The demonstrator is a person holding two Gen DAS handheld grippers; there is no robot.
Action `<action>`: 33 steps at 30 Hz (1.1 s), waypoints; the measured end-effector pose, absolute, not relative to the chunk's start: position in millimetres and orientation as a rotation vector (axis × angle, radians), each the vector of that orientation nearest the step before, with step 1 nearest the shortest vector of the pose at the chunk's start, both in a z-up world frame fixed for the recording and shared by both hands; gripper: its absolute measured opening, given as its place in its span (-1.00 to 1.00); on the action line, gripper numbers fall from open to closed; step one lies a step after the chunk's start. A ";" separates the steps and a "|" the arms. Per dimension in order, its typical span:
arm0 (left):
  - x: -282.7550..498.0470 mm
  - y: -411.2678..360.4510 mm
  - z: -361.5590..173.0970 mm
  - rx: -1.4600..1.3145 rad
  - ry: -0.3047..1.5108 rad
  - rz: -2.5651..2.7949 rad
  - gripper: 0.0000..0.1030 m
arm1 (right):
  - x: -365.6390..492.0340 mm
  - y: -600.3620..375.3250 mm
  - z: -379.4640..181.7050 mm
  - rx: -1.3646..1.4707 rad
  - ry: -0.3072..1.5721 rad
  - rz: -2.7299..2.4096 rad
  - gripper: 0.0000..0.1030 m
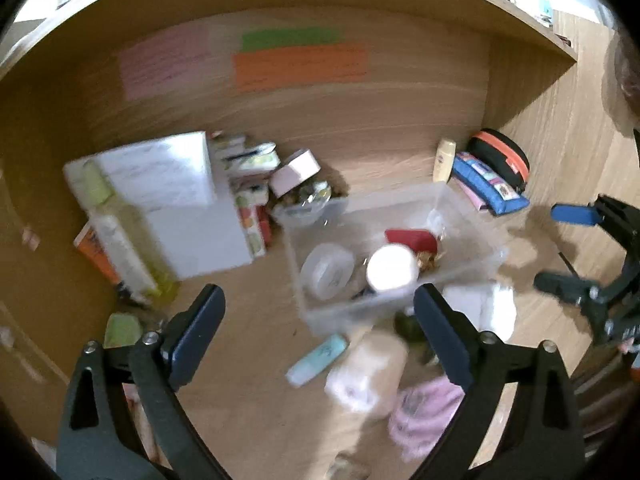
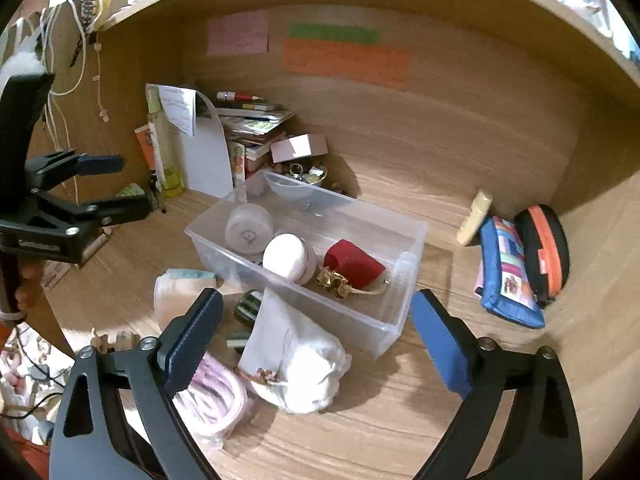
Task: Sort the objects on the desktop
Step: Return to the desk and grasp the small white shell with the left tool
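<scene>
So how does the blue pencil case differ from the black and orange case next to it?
The blue pencil case is flat and rectangular with a colourful patchwork panel; the black and orange case is rounded and bulkier. The blue one sits nearer the clear bin, while the black one stands on edge closer to the corner wall. Both rest side by side, touching, on the wooden desk, outside the bin.

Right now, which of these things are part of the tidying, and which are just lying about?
Part of the sorting:
- clear plastic bin
- red box and white jar inside it
- white cloth bag, pink pouch, teal-capped tube on the desk in front

Probably just lying about:
- coloured notes on the back panel
- blue pencil case
- stack of books
</scene>
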State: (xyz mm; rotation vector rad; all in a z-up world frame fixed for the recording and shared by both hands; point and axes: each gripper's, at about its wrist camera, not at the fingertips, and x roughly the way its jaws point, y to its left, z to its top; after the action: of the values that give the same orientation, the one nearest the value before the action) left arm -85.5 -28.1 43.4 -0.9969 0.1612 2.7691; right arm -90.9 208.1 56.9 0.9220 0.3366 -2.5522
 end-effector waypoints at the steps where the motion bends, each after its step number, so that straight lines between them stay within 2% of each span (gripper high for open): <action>1: -76.6 -34.7 37.8 -1.009 0.163 2.776 0.87 | -85.3 207.8 54.9 0.915 0.333 -2.556 0.87; 7: -38.7 -58.3 7.2 -1.079 0.186 2.794 0.87 | -53.4 197.2 27.3 0.929 0.300 -2.531 0.88; 13: 6.7 -69.2 -32.2 -1.127 0.297 2.805 0.87 | -20.8 180.8 -8.3 0.966 0.284 -2.492 0.88; 20: 32.9 -79.1 -76.5 -1.231 0.210 2.703 0.87 | -5.9 159.4 -46.0 1.098 0.239 -2.392 0.88; 26: 36.1 -76.8 -90.5 -1.229 0.194 2.686 0.86 | -13.1 151.4 -70.5 1.212 0.175 -2.395 0.88; 30: 31.5 -75.3 -93.0 -1.205 0.205 2.685 0.52 | -26.0 152.8 -78.8 1.276 0.033 -2.382 0.88; 33: 31.0 -75.7 -95.4 -1.196 0.203 2.672 0.47 | -34.4 153.0 -81.3 1.303 -0.048 -2.363 0.90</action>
State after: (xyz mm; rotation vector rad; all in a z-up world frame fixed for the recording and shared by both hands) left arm 31.0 -75.7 -95.4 -1.1956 0.2031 2.6718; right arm -34.4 153.0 -81.3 1.3030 -0.0485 -2.3630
